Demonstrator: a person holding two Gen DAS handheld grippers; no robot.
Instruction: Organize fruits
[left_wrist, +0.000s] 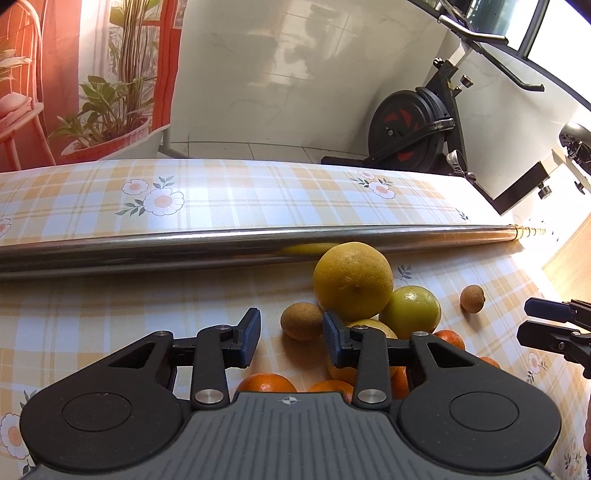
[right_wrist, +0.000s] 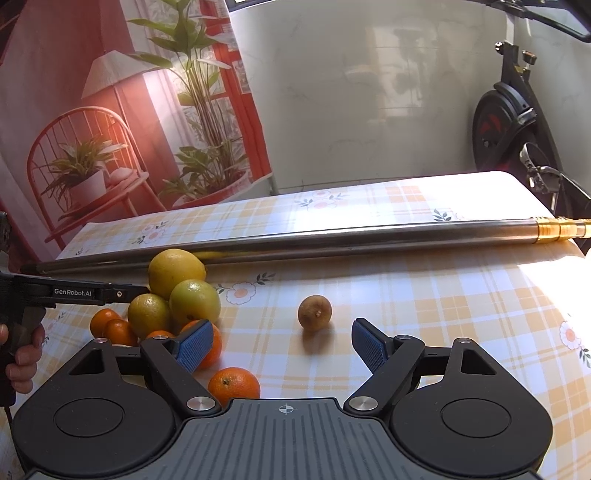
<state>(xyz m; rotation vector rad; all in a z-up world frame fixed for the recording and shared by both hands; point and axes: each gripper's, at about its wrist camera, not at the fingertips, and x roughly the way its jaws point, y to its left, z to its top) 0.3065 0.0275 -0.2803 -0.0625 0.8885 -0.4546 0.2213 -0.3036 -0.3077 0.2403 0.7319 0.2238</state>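
— Checked yellow-and-white cloth with daisies covers your table, and a long steel pole lies across it from side to side. Behind it you have a pale wall, an orange printed backdrop and an exercise bike.

— Where is the fruit?

— Most of it sits in one heap on your side of the pole. A large yellow citrus is at the back, touching or almost touching the pole. Two yellow-green citrus lean against it, and small oranges crowd the front of the heap. One orange lies just before your right gripper's body.

— And the brown ones?

— One small brown fruit stands apart from the heap, on bare cloth straight ahead of your right gripper. That gripper's blue pads are spread wide and grip nothing. In the left wrist view a second brown fruit rests against the heap.

— The left gripper?

— Your left gripper has its fingers parted too — nothing between them. It hangs over the heap's near edge, with that second brown fruit just ahead.
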